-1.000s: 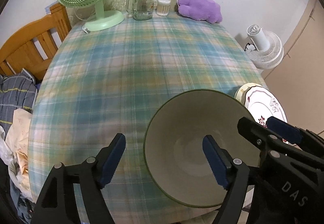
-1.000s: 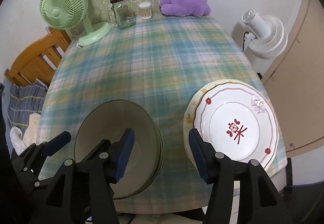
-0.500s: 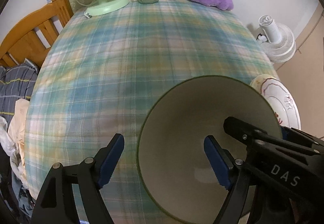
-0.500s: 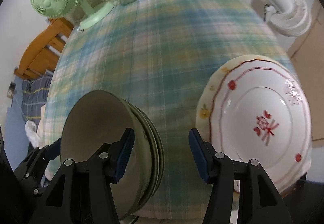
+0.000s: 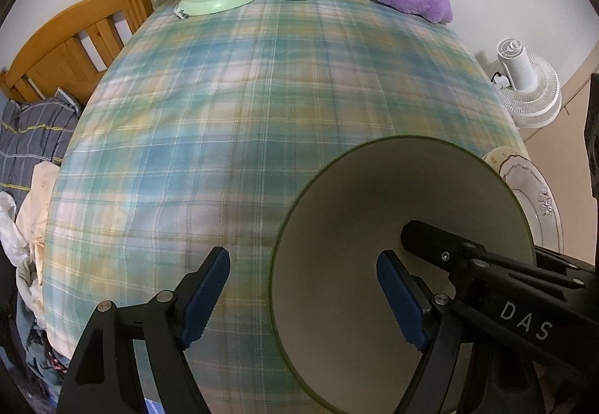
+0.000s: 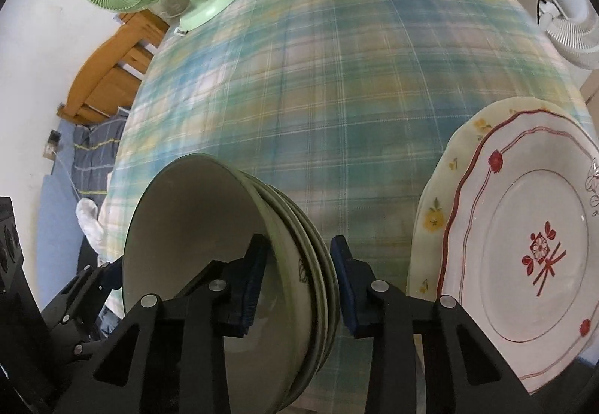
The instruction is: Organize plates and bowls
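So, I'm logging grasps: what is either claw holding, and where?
The right claw, jaws just closing, pinches the stacked bowls across their near rim wall. The left claw stands open astride the rim, holding nothing.

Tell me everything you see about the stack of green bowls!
The stack of green bowls is several nested bowls, glossy like ceramic, pale inside with dark green rims. It sits at the near edge of the plaid tablecloth, left of the plates. The right hand-held gripper has just been closing around its rim, one finger inside. The left hand-held gripper is open.
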Demonstrator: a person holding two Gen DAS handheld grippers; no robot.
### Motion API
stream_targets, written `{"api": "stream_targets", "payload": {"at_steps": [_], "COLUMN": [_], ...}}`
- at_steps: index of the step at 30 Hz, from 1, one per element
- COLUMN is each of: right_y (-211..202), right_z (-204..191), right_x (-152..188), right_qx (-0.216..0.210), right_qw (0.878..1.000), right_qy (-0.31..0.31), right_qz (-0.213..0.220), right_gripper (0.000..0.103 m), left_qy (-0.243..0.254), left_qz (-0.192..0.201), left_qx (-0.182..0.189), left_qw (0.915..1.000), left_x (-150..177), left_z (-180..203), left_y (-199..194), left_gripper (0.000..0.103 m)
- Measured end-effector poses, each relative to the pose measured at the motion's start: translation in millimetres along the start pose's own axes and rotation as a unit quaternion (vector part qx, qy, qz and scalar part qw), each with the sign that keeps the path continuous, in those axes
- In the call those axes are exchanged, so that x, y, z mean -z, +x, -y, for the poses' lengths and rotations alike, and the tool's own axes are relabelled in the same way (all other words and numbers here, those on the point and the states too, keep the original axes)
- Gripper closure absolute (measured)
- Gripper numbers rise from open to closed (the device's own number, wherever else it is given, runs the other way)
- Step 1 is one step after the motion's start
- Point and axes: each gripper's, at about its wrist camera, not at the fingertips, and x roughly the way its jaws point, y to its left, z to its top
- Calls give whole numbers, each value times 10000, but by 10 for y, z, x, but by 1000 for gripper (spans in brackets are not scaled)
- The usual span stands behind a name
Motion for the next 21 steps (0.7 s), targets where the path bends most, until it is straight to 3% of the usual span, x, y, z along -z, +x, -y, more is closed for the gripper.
{"api": "stream_targets", "payload": {"at_steps": [7, 10, 13, 21], "right_y": [-10, -23, -32, -34], "right_z": [-26, -40, -47, -61], "right_x": [0, 27, 46, 46], "right_qx": [222, 344, 455, 651], "right_qw": [9997, 9992, 9986, 9967], "right_qy": [143, 172, 246, 479], "right_qz": [8, 64, 92, 93], "right_gripper": [65, 65, 65, 64], "left_qy": [-131, -223, -180, 82], "left_qz": [-40, -125, -142, -218], "left_qx": [810, 1294, 1725, 1862], "left_qw": [9966, 9913, 9847, 9822], "left_x": [34, 54, 52, 7], "left_z": [-99, -159, -162, -151], "left_y": [93, 174, 207, 192], "left_gripper": [29, 30, 39, 43]}}
